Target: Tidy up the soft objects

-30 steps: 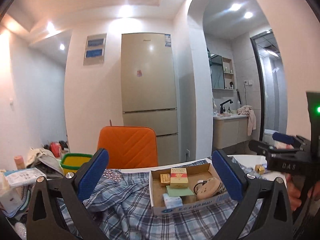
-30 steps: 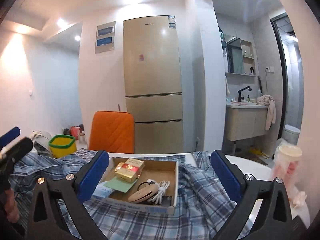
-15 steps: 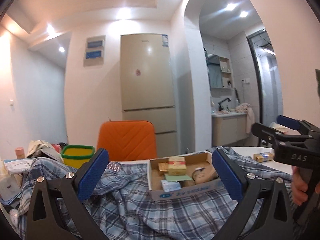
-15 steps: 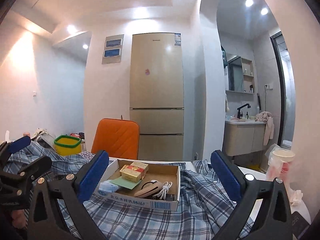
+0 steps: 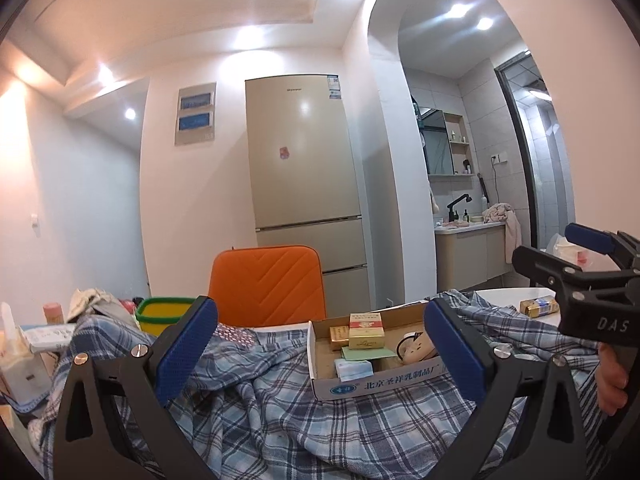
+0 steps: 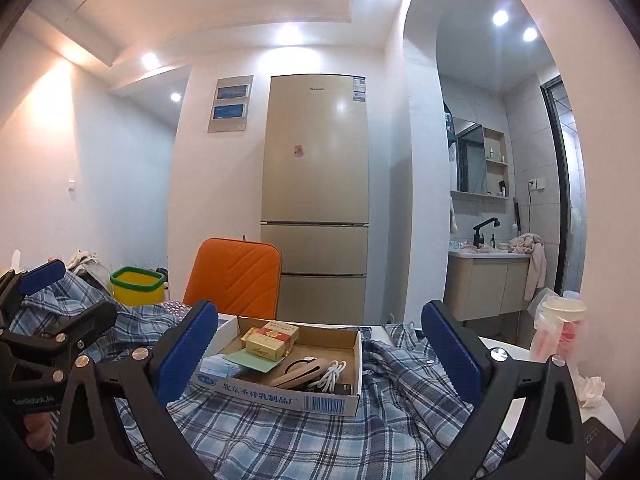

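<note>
**Both claws spread wide above a plaid shirt and a cardboard box**

The left gripper (image 5: 320,344) has its blue-padded fingers (image 5: 184,344) spread wide apart with nothing between them; the right gripper (image 6: 320,344) stands the same way, wide and empty. Each hangs just above the blue plaid shirt (image 5: 280,412), which lies rumpled across the table under and around the cardboard box (image 5: 380,376). The box sits on top of the shirt, and cloth bunches up along its left, right and near sides.

Inside the box lie a red-and-gold carton (image 6: 272,340), a green card (image 6: 250,360), a small pale blue packet (image 5: 354,368) and a white cable (image 6: 332,374) next to a tan rounded item.

In the left view, the right gripper (image 5: 580,276) shows to the right of the box, held by a hand (image 5: 610,380). Behind the box stands an orange chair (image 5: 268,284), with a beige fridge (image 5: 304,176) beyond it. Left of the chair, well away from the box, sits a yellow tub with a green rim (image 5: 160,312).
</note>
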Available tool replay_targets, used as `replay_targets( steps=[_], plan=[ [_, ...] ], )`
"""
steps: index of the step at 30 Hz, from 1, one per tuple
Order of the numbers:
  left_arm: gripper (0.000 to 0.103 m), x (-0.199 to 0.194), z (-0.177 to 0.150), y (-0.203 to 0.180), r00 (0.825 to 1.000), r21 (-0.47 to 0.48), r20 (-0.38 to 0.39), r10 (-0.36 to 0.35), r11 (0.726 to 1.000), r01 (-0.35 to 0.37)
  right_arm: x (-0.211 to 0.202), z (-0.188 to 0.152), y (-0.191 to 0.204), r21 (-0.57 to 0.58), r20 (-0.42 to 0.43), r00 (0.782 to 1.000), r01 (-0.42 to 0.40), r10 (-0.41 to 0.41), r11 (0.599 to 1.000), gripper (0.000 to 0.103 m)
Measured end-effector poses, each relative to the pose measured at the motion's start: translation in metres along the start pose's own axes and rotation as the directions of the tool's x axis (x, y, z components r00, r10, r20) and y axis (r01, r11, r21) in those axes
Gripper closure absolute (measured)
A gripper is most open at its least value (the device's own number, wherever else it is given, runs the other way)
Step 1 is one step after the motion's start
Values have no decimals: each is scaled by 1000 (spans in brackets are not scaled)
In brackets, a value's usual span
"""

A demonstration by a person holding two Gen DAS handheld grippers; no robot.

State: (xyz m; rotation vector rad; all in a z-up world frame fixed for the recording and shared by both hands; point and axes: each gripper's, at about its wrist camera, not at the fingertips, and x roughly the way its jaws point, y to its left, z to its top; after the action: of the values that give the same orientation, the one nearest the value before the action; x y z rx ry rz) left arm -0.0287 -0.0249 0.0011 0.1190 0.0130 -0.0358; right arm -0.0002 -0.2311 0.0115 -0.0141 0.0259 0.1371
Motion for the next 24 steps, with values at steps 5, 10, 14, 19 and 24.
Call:
replay_targets(
  steps=[5,10,14,19,24],
  plan=[
    [0,0,0,-1,1000,3,-2,-2,1000,2,1,0,-2,5,-6,1000,2,-2,1000,0],
    [0,2,0,5,1000,-23,-20,17,1000,-17,1,-1,-3,8,-7,1000,5,-5,1000,0],
    [0,2,1,5,999,-27,-23,30,999,-31,2,-1,-2,5,-12,1000,6,-6,1000,0],
    [0,2,1,5,999,-22,-24,29,999,-30,2,-1,-2,8,-14,1000,5,-5,1000,0],
    [0,3,1,5,999,-21,-23,28,999,-28,3,-2,-2,12,-22,1000,6,-6,1000,0]
  ],
)
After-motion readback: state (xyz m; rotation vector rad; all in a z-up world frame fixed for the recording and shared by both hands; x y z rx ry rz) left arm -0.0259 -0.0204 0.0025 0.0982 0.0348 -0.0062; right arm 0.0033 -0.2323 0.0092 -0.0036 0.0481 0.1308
